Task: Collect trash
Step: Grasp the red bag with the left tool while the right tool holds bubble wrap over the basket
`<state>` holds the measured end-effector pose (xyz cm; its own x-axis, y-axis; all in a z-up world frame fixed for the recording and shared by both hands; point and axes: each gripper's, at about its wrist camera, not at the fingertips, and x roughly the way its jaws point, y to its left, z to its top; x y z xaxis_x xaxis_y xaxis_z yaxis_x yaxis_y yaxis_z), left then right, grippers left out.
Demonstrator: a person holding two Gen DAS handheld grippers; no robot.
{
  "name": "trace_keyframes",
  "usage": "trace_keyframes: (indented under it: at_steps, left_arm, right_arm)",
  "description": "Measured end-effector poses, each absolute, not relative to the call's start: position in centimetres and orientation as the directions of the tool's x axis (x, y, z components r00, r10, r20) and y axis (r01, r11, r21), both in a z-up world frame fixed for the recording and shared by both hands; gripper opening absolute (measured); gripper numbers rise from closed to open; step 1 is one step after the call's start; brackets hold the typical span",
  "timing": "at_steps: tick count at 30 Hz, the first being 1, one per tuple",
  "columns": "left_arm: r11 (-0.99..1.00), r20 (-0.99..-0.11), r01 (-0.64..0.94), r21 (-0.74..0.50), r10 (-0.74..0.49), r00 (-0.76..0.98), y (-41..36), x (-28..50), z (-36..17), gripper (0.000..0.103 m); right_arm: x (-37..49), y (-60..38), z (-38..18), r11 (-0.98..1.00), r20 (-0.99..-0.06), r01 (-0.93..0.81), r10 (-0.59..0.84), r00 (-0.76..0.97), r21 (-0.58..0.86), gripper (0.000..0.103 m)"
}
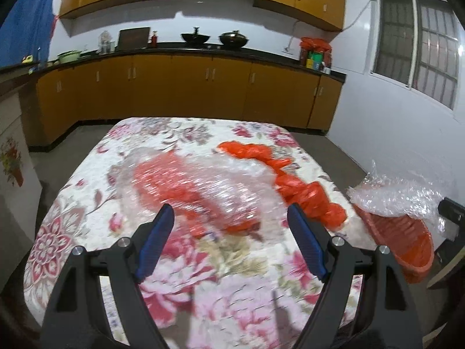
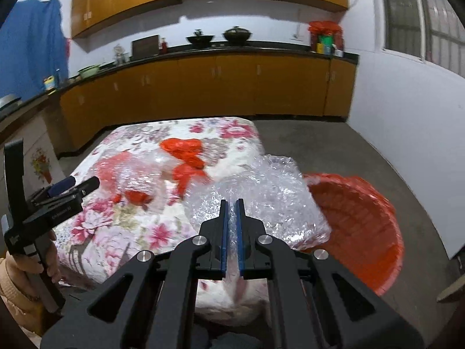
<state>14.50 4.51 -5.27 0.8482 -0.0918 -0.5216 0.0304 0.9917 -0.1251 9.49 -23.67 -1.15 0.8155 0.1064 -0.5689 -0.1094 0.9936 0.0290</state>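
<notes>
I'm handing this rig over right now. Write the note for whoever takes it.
Right gripper: shut on a bubble wrap sheet, held at the rim of the red basket beside the table.
Left gripper: open, empty, over the table.
Done: nothing clearly in the basket yet.
Left: drop this sheet in; then the second bubble wrap and the red plastic bag, both on the table.

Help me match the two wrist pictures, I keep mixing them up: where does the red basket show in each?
Left wrist view: the red basket sits at the right edge, beside the table, partly under bubble wrap.
Right wrist view: it fills the right middle, beyond the wrap that the right tongs pinch.
Shared landmark: the floral tablecloth.
</notes>
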Motion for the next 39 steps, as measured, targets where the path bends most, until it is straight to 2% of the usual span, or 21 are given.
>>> trace_keyframes:
  at_steps: [4, 10, 19, 23, 30, 39]
  left_arm:
    - [0.991, -0.514, 0.082, -0.108, -0.126, 0.849, 1.9, 16.2, -4.8, 0.079]
    - [0.987, -0.552, 0.147, -0.073, -0.162, 0.818, -3.5, 20.6, -5.4, 0.079]
    - [0.99, -0.678, 0.139, -0.021, -0.116, 0.725, -8.0, 26.9, -9.8, 0.078]
    - [0.987, -0.727, 0.158, -0.01, -0.116, 0.676, -9.2, 28.4, -11.7, 0.071]
    - [0.984, -0.734, 0.177, -0.02, -0.135, 0.666, -9.7, 28.5, -12.4, 0.053]
    - [0.972, -0.713, 0.228, -0.047, -0.193, 0.675, -10.5, 27.0, -10.4, 0.05]
  right_arm:
    - [9.1, -26.4, -0.7, 0.998, -0.552, -0.041, 0.058, 0.832, 0.042, 0.006]
    - [9.4, -30.0, -0.1, 0.997, -0.513, 0.033, 0.007, 0.858, 0.07, 0.006]
    - [11.0, -34.1, -1.2, 0.988, -0.516, 0.096, -0.018, 0.856, 0.124, 0.006]
    - [11.5, -35.2, -2.1, 0.982, -0.53, 0.112, -0.014, 0.848, 0.153, 0.006]
    - [11.8, -36.3, -3.1, 0.974, -0.545, 0.129, -0.009, 0.838, 0.184, 0.006]
    - [11.2, -36.6, -2.3, 0.969, -0.523, 0.145, -0.021, 0.852, 0.199, 0.006]
